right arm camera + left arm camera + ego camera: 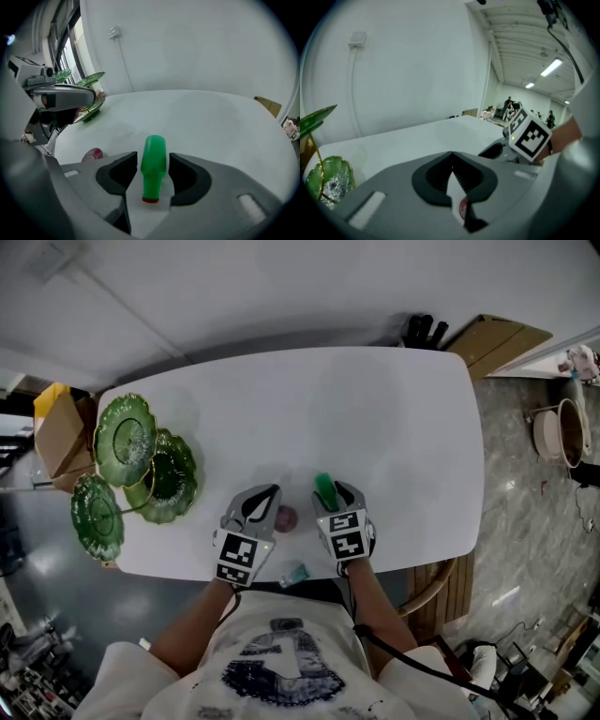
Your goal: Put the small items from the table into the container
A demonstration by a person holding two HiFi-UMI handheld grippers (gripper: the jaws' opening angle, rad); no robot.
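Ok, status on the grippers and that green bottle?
Left gripper shut, empty. Right gripper open, straddling small green plastic bottle on white table, no contact. Pink round item alongside, not blocking.

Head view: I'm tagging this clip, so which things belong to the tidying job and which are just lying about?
Job: small green plastic bottle; small round red item; small teal item by the table's near edge; green glass tiered dish stand, likely the container.
Lying about: brown cardboard box; beige round pot on the floor.
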